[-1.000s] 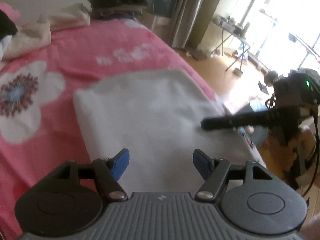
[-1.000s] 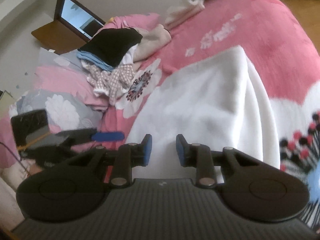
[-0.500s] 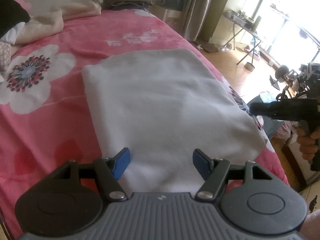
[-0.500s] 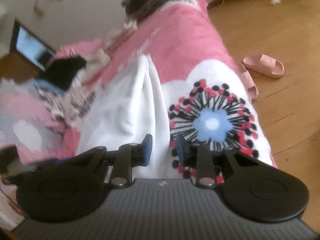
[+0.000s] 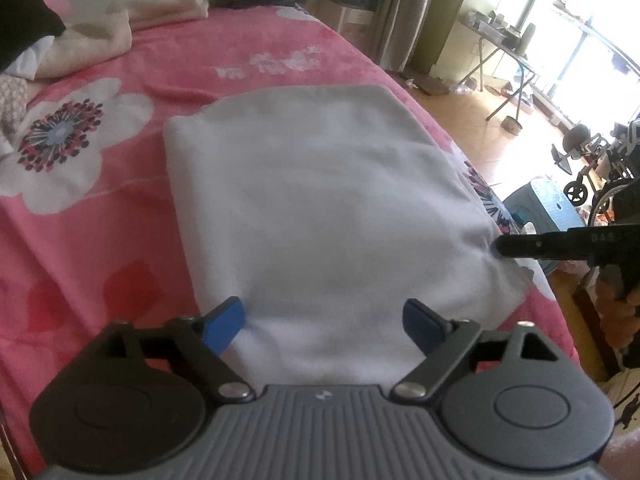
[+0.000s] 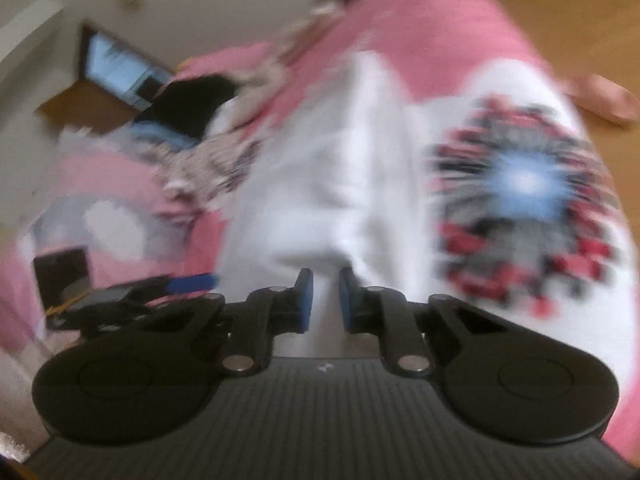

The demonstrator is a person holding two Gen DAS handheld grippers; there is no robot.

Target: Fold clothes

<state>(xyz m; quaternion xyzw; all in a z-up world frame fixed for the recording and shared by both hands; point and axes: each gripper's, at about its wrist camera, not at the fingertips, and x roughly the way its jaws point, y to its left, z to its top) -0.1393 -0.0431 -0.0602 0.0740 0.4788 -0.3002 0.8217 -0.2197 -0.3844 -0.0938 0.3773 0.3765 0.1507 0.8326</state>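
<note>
A white garment [image 5: 320,208] lies spread flat on the pink flowered bedspread [image 5: 100,248]. The left gripper [image 5: 323,322] hovers over its near edge — jaws wide apart, just opened further, gripping nothing. The right gripper [image 6: 323,294] has been closing on a pinch of the garment's side edge, a narrow gap left between the pads.

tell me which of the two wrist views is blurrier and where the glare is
Right wrist view: heavy motion blur smears the pink bedspread and white garment; only the right gripper stays sharp. Left wrist view: mostly crisp, mild softness on the garment, the window at upper right blown out with glare on the floor; fisheye curves the bed edge.
</note>
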